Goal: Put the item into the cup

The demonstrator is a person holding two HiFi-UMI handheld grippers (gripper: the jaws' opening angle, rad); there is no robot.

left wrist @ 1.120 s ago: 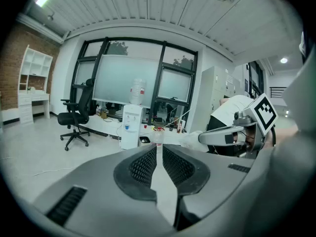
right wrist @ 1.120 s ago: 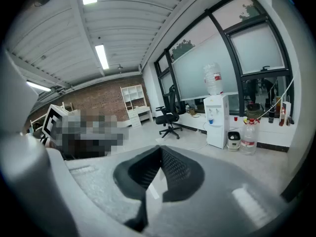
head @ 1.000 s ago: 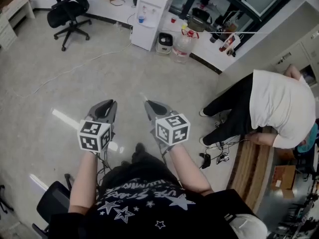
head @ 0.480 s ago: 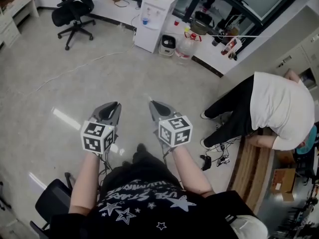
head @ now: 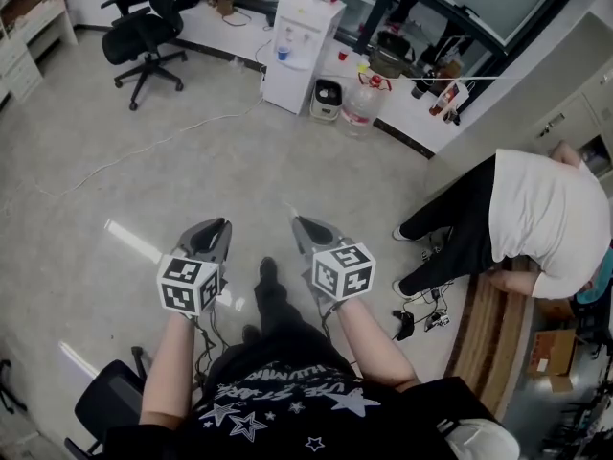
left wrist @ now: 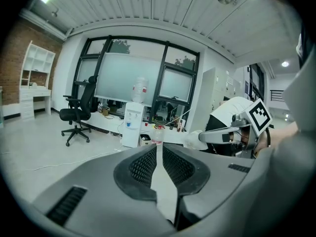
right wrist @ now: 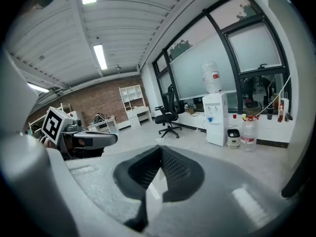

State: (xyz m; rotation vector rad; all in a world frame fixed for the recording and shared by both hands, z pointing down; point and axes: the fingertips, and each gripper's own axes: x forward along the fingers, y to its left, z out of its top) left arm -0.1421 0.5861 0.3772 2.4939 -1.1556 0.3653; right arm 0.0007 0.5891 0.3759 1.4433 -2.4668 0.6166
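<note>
No cup and no item shows in any view. In the head view I hold both grippers at waist height over a bare grey floor. My left gripper (head: 218, 224) is shut, its jaws closed to a thin slit with nothing between them, as the left gripper view (left wrist: 159, 147) confirms. About a hand's width to its right, my right gripper (head: 299, 222) is likewise shut on nothing; its pads meet at the tip in the right gripper view (right wrist: 161, 149). Both point forward across the room. Each gripper view also catches the other gripper's marker cube (left wrist: 259, 116) (right wrist: 55, 124).
A black office chair (head: 144, 32) stands far left, with a white water dispenser (head: 299, 41) and a large water bottle (head: 357, 103) ahead by the window wall. A person in a white shirt (head: 541, 218) bends at the right. A cable (head: 144, 147) crosses the floor. Another chair (head: 110, 401) is behind me, left.
The view has drifted so both grippers sit slightly lower and further right in the frame. A foot has stepped forward between them. Both stay shut.
</note>
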